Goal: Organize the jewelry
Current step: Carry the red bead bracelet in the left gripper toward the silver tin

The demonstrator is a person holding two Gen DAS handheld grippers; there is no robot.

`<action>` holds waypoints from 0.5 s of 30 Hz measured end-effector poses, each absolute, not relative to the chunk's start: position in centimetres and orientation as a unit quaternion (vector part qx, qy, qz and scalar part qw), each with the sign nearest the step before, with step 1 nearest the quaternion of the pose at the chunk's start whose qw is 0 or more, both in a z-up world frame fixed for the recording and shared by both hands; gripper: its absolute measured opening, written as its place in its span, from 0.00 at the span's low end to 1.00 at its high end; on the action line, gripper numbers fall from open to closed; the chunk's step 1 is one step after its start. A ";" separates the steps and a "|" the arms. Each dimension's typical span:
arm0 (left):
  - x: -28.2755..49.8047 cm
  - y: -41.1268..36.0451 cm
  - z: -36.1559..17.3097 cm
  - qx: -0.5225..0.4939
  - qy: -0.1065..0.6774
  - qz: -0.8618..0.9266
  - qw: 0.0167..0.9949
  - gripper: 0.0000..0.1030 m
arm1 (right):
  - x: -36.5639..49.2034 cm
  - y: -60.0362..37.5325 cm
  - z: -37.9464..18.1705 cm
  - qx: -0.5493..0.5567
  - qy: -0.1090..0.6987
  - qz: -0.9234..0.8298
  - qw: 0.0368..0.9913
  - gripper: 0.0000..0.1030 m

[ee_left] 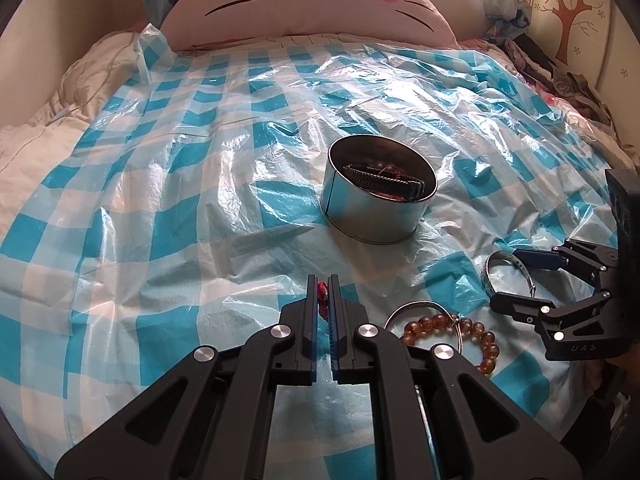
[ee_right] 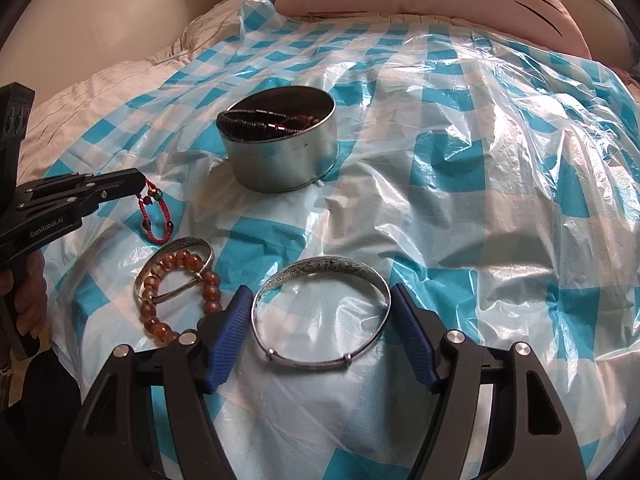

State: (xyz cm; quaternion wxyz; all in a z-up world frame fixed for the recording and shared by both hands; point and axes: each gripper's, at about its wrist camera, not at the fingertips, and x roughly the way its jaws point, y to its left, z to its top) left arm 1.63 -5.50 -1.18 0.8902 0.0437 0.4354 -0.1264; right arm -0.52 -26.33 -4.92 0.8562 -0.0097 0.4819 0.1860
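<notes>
My left gripper [ee_left: 323, 282] is shut on a red cord bracelet [ee_left: 322, 301]. In the right wrist view the red cord bracelet [ee_right: 154, 216] dangles from the left gripper [ee_right: 141, 182] just above the sheet. My right gripper [ee_right: 320, 295] stands open with its blue pads on either side of a silver bangle [ee_right: 332, 266] lying flat. The bangle [ee_left: 487, 276] also shows between the right gripper's [ee_left: 505, 278] fingers in the left wrist view. A round metal tin [ee_right: 280, 160] holds a black braided bracelet [ee_right: 248, 122]. An amber bead bracelet [ee_right: 188, 260] overlaps a second silver bangle [ee_right: 192, 245].
Everything lies on a crinkled blue-and-white checked plastic sheet [ee_right: 460, 200] spread over a bed. A large pink cat-face pillow [ee_left: 304, 4] is at the far end. A hand [ee_right: 28, 292] holds the left gripper's handle. Clothes [ee_left: 560, 76] are piled at the far right.
</notes>
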 end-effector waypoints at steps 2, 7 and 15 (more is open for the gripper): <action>1.7 -5.5 -1.3 0.043 0.436 -0.127 0.890 0.04 | -0.6 -25.9 -4.9 -0.025 0.479 0.184 0.858 0.76; 1.9 -5.3 -1.8 0.041 0.442 -0.125 0.887 0.04 | -0.8 -25.2 -5.3 -0.057 0.474 0.184 0.859 0.66; 2.0 -5.1 -0.7 0.032 0.436 -0.132 0.890 0.04 | -1.1 -26.0 -3.6 -0.028 0.451 0.189 0.872 0.65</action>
